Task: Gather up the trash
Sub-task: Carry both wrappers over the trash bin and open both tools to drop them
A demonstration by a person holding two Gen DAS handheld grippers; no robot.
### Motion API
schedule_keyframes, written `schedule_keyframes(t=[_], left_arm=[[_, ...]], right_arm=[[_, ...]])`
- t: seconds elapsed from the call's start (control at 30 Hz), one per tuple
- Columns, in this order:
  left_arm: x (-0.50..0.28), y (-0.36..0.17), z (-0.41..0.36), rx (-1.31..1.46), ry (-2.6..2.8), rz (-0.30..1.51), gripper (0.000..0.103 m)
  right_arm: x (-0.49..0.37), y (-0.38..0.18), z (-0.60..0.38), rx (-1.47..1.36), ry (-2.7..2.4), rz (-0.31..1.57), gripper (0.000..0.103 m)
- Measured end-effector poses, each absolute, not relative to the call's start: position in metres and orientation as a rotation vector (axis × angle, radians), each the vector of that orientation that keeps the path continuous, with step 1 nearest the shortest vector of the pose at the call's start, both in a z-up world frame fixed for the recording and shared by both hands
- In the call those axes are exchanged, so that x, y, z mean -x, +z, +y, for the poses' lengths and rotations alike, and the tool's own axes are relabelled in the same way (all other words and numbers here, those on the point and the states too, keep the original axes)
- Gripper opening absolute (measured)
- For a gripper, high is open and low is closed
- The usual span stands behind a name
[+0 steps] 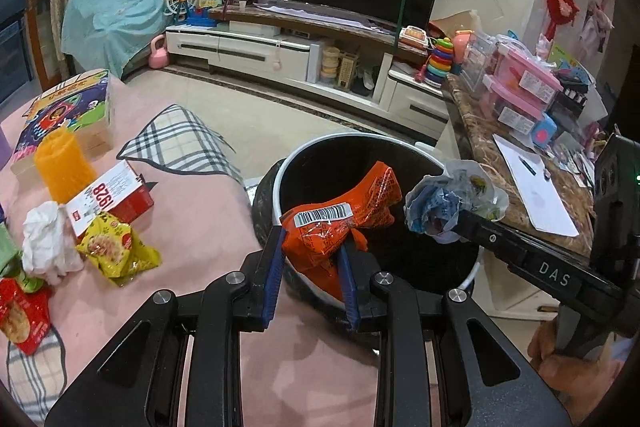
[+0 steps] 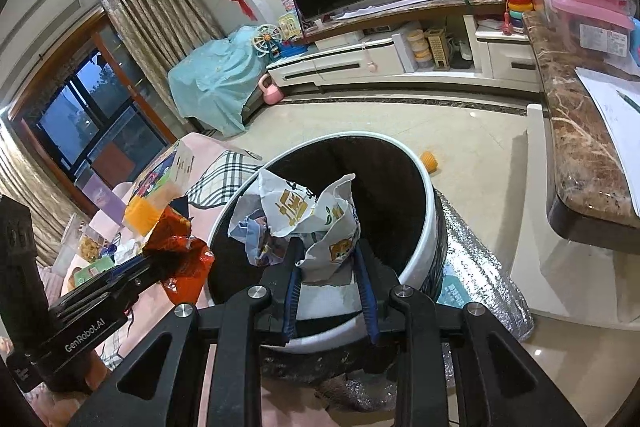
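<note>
Left gripper [image 1: 312, 247]: jaws clamped on an orange wrapper [image 1: 344, 223], held over the near rim of the bin [image 1: 360, 143].
Right gripper [image 2: 330, 263]: jaws clamped on a crumpled white bag [image 2: 304, 223], held above the bin's open mouth.
Bin: black inside, white-rimmed, standing on the floor just beside the pink cloth [image 1: 200, 227]; no trash shows on the little of its dark inside that is visible.
Done, by the look of it: two pieces picked up and carried to the bin, neither yet dropped.
Left to collect: a yellow packet [image 1: 116, 251], a white tissue [image 1: 48, 239], a red packet [image 1: 20, 311] and a red-and-white box [image 1: 112, 203], all lying on the cloth.
Unclear: whether the orange cup [image 1: 64, 167] beside them counts as trash.
Progress: early; most of the litter remains.
</note>
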State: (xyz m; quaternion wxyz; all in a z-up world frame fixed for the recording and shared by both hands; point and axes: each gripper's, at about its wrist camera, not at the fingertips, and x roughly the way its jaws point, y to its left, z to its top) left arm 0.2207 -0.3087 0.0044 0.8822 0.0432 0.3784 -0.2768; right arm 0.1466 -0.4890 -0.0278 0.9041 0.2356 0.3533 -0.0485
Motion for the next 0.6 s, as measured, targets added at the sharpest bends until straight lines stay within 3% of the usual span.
schedule_keyframes(t=[0.33,0.43,0.5,0.6], left_arm=[[-0.227,0.001,-0.329,-0.120,-0.604,0.811,0.028],[-0.228,-0.001,-0.332,-0.129,-0.606,0.821,0.041],[-0.228,-0.001,-0.331,-0.126,-0.601,0.821,0.057],[-0.227,-0.002,-0.326,-0.114,-0.587,0.823,0.061]], right_arm=[[-0.157,-0.028,-0.495,-0.466,-0.112,0.749,0.028],[-0.159,-0.027,-0.496,-0.459,-0.119,0.751,0.028],[-0.159,-0.025,-0.496,-0.460,-0.124,0.749,0.029],[-0.157,-0.024,-0.497,-0.463,-0.129,0.743,0.030]])
